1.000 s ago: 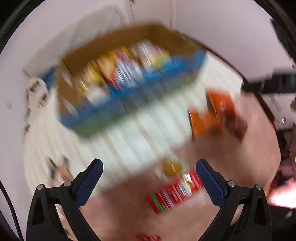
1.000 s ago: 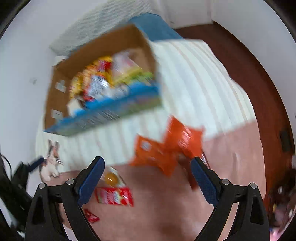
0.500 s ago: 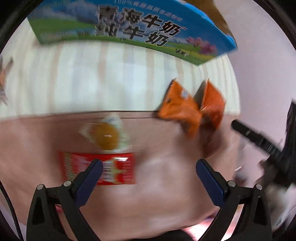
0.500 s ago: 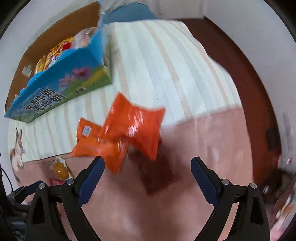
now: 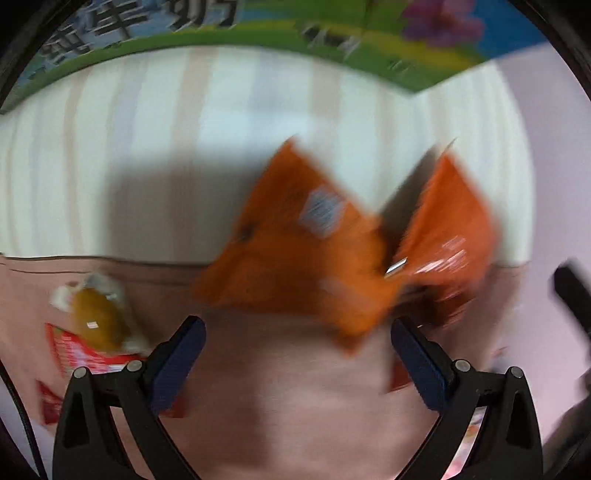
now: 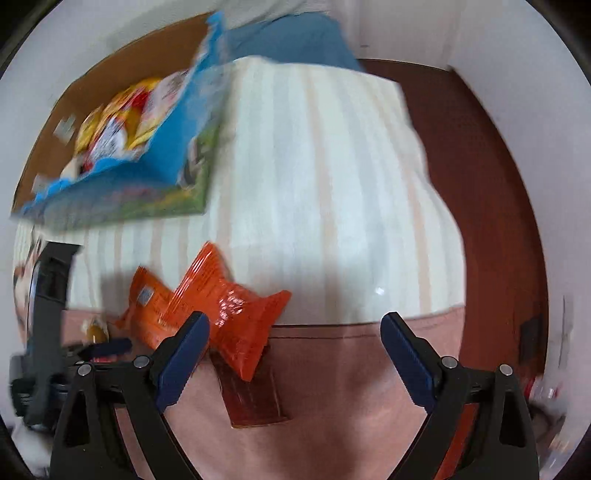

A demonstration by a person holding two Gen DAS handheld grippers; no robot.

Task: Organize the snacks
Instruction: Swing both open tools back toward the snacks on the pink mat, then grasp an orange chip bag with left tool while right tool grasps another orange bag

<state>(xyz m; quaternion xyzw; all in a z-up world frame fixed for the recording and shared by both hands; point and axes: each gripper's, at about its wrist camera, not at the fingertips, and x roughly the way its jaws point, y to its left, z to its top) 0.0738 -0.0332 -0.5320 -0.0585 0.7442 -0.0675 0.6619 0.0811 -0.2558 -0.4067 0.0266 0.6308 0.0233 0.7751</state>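
Note:
Two orange snack packets lie overlapped where the striped cloth meets the pink one: one (image 5: 295, 251) (image 6: 147, 306) on the left, the other (image 5: 447, 236) (image 6: 236, 314) on the right. My left gripper (image 5: 297, 328) hangs open just above the left packet's near corner, with nothing between its fingers. My right gripper (image 6: 295, 321) is open too, its left finger (image 6: 184, 350) over the edge of the right packet. A flat brown packet (image 6: 251, 395) lies partly under that packet. A cardboard box with blue and green sides (image 6: 122, 147) (image 5: 258, 29) holds several snacks.
A yellow wrapped snack (image 5: 96, 317) rests on a red packet (image 5: 74, 354) at the left on the pink cloth (image 6: 332, 406). The left gripper's black frame (image 6: 48, 295) shows at the left of the right wrist view. Dark wood (image 6: 480, 184) borders the striped cloth (image 6: 332, 184) on the right.
Both grippers have dropped closer to the cloth. The left one has swung from over the red packet to the orange packets. The right one has shifted, and the packets now sit at its left finger.

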